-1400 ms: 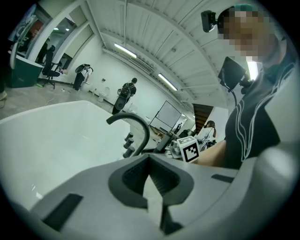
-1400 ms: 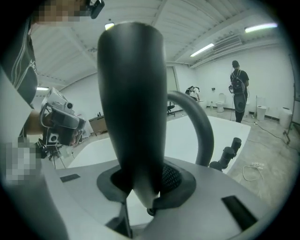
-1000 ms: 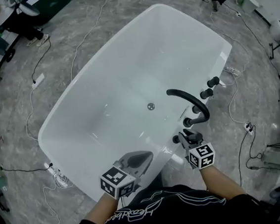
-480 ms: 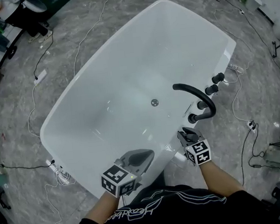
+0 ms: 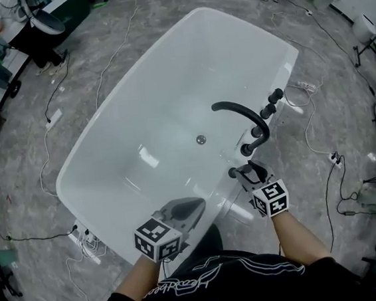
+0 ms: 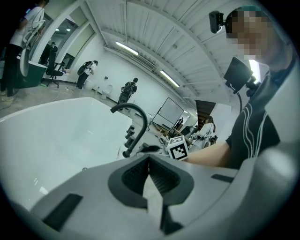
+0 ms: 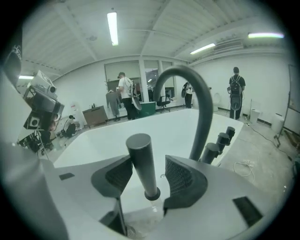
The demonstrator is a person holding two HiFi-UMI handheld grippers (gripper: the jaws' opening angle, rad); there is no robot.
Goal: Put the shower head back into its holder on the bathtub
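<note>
Nearest the person, at the lower middle of the head view, the left claw (image 5: 193, 207) was pressed together with nothing in it. It hung over the near rim of the white bathtub (image 5: 127, 139), much as it had a second before. Just to its right, the right claw (image 7: 150, 173) was the thing that had changed. A second earlier its jaws had been partly closed around the handle, and now they were opening to their widest. The dark shower head (image 7: 142, 161) stood upright between them, and the ribbed pads (image 7: 183, 176) looked clear of it. The left-hand pad sat so close behind the handle, though, that a last brush of contact could not be ruled out. The handle's foot sat in the holder (image 7: 151, 193) on the tub's rim, at the lower centre of the right gripper view, and it seemed to stand unaided. Judging by that, the shower head had been released into its holder and the placing was as good as done. What remained was probably to draw the right claw back without knocking the handle. Beyond it rose the black arched spout (image 7: 202, 108), and further along the rim at the right stood the row of dark knobs (image 7: 221, 139).
</note>
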